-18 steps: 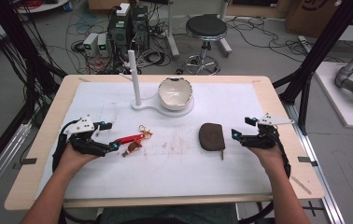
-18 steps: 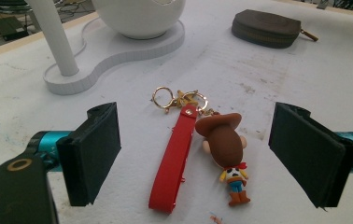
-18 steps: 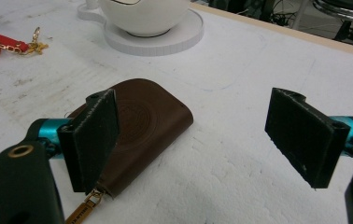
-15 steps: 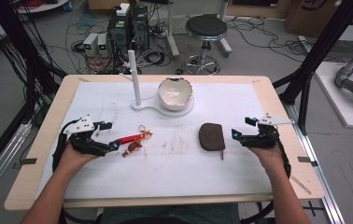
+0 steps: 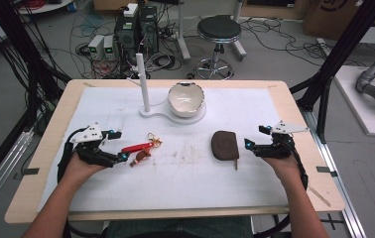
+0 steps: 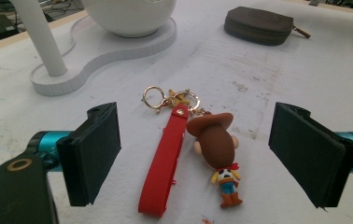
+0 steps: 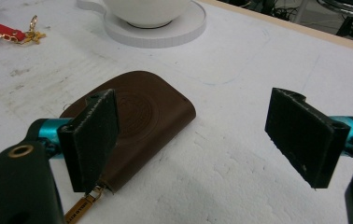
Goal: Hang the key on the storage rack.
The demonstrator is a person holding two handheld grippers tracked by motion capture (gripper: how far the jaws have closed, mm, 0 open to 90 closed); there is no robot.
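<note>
A keychain with a red strap (image 5: 137, 147) (image 6: 164, 160), gold rings and a small cowboy figure (image 6: 217, 150) (image 5: 141, 156) lies on the white mat left of centre. My left gripper (image 5: 119, 145) (image 6: 198, 158) stands open just left of it, with the keychain on the mat in front of its jaws. A brown zip pouch (image 5: 224, 144) (image 7: 142, 119) lies right of centre. My right gripper (image 5: 255, 137) (image 7: 198, 140) is open to the pouch's right, its near jaw over the pouch's edge.
A white stand (image 5: 173, 113) with an upright post (image 5: 143, 82) and a white bowl (image 5: 186, 98) sits at the back middle of the mat. The wooden table edge (image 5: 299, 119) frames the mat. A stool (image 5: 218, 29) and cables lie beyond the table.
</note>
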